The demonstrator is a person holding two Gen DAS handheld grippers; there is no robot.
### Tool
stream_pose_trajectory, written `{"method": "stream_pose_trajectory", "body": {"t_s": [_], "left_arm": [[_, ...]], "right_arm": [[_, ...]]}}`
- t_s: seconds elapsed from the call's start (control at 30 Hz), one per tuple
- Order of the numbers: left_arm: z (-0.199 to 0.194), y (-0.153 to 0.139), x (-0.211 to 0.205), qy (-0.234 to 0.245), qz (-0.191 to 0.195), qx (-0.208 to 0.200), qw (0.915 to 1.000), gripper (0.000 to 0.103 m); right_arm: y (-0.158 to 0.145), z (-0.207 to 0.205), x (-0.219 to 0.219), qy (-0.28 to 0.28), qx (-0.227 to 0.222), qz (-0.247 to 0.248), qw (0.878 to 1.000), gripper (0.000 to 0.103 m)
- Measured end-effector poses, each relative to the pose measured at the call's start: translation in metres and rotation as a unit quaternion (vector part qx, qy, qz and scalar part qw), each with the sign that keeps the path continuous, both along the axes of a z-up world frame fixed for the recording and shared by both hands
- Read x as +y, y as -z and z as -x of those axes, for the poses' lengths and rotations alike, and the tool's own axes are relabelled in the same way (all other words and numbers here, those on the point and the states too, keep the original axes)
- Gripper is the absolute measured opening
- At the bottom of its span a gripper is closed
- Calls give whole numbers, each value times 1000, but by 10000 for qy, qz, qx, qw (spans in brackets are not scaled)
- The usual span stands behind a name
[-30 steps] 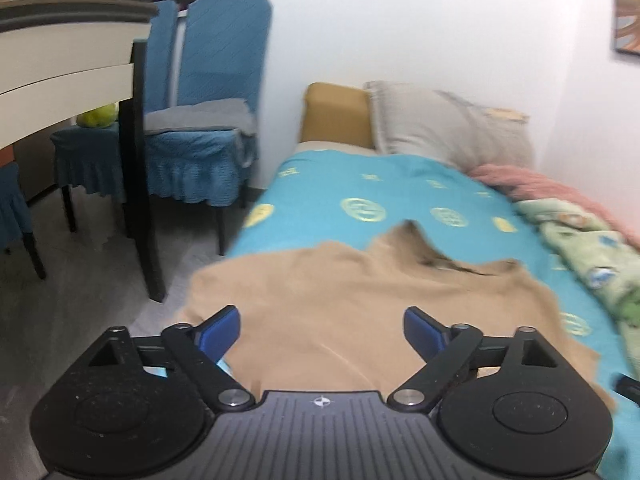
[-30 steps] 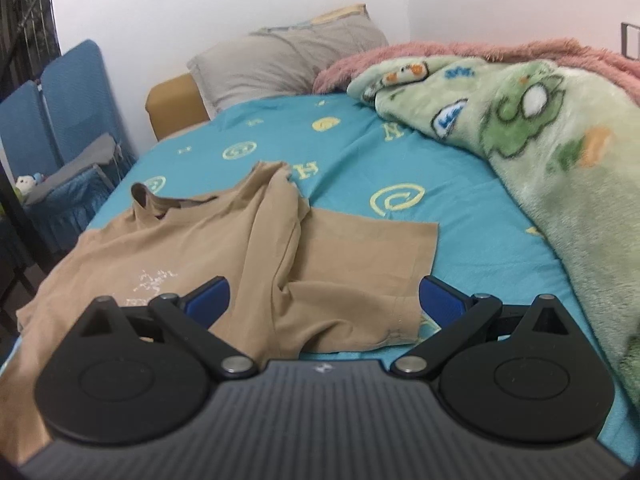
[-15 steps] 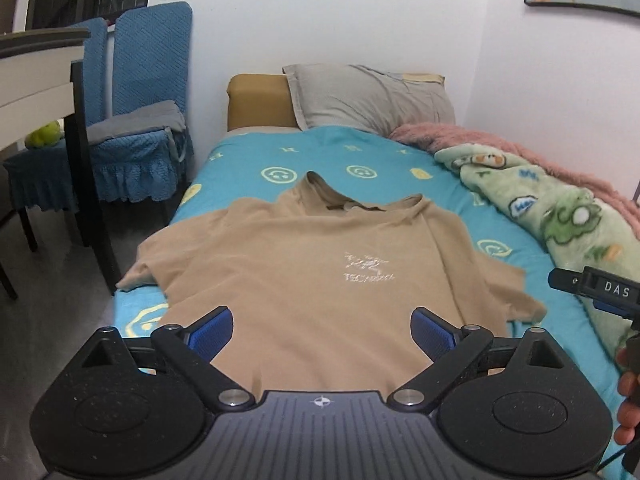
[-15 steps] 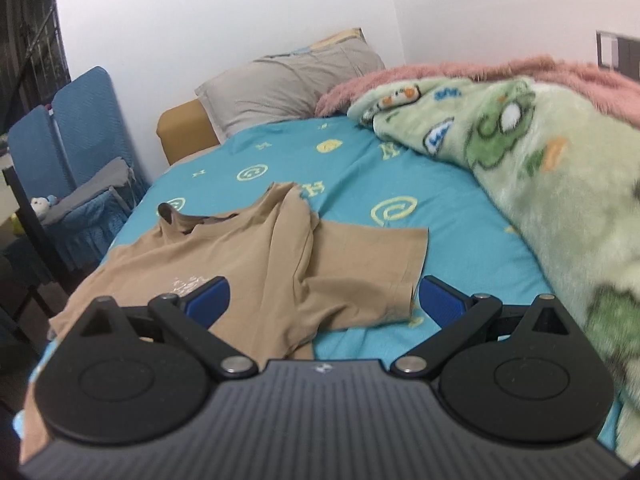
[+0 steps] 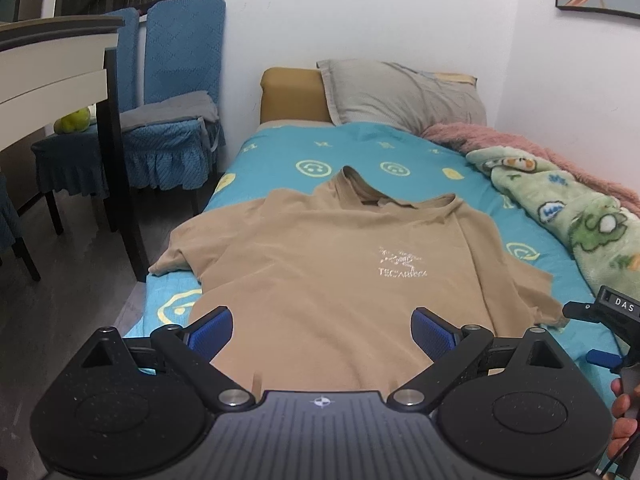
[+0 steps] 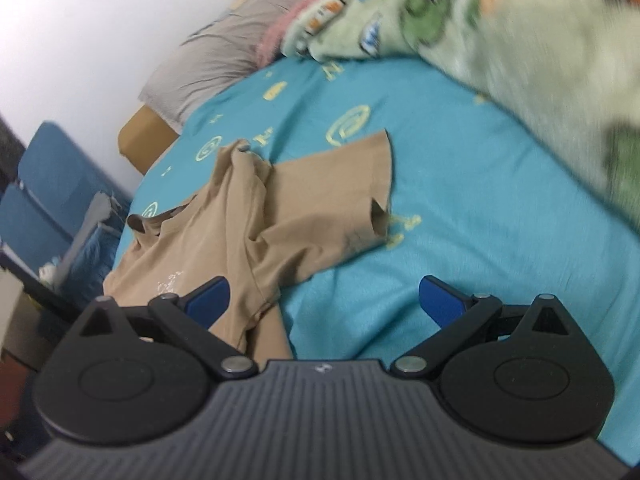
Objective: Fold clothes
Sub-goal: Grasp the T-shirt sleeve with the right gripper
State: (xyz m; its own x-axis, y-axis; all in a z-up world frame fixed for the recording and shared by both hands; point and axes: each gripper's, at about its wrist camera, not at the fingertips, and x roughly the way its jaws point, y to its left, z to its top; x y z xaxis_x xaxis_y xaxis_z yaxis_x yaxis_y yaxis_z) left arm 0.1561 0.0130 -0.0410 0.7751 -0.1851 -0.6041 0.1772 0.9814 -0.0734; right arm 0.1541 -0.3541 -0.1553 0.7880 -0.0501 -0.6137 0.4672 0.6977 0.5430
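Blue-padded left gripper (image 5: 322, 330): being held spread wide, empty, above the T-shirt hem.
Right gripper (image 6: 323, 300): being held released, empty, over the T-shirt's side.
T-shirt (image 5: 340, 276): tan, being left spread on the bed (image 5: 280, 160).
Blanket (image 6: 520, 28): green, beyond the T-shirt's sleeve.

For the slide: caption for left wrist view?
Open left gripper above tan T-shirt spread on teal bed.

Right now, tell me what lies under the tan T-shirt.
The tan T-shirt lies spread on the turquoise sheet with yellow smiley prints, which shows all around it. Whatever sits beneath the fabric itself is covered. One sleeve reaches the bed's edge.
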Motion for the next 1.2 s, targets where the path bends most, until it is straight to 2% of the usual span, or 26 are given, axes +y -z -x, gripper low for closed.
{"method": "stream_pose_trajectory", "body": {"t_s": [0.1, 0.2, 0.4, 0.47, 0.6, 0.67, 0.73, 0.8, 0.83, 0.87, 0.9, 0.93, 1.07, 1.2], "left_arm": [[-3, 4, -1, -63, -56, 83, 9999, 97], [-6, 4, 4, -207, 49, 163, 9996, 97], [-10, 8, 12, -473, 412, 349, 9974, 97], [-13, 11, 12, -510, 503, 399, 9966, 97], [-18, 17, 13, -583, 685, 499, 9947, 97], [-22, 20, 13, -590, 766, 543, 9938, 97], [-25, 25, 12, -563, 797, 565, 9936, 97], [-28, 29, 11, -572, 792, 609, 9934, 97], [-30, 31, 10, -570, 813, 635, 9930, 97], [-31, 32, 10, -561, 842, 651, 9927, 97], [-32, 34, 10, -559, 853, 661, 9926, 97], [-33, 35, 9, -557, 863, 671, 9924, 97], [-35, 39, 9, -505, 919, 669, 9922, 97], [-38, 42, 4, -343, 959, 698, 9923, 97]], "right_arm": [[11, -1, -9, 195, -71, -356, 9992, 103], [21, 0, -21, 498, -282, -740, 9956, 102], [40, 1, -45, 1127, -814, -1487, 9791, 103], [44, -3, -50, 1226, -903, -1598, 9753, 102], [46, -21, -53, 1111, -941, -1480, 9782, 102], [46, -31, -53, 955, -945, -1397, 9810, 95], [45, -42, -51, 740, -858, -1266, 9855, 72], [44, -51, -46, 573, -767, -1146, 9888, 68], [43, -54, -45, 471, -745, -1106, 9900, 53], [42, -58, -44, 392, -686, -1065, 9912, 42], [41, -61, -44, 373, -568, -1017, 9925, 21], [39, -62, -47, 399, -500, -967, 9933, 11], [21, -58, -69, 643, -617, -709, 9935, 8], [-1, -57, -97, 752, -551, -174, 9955, 7]]}}
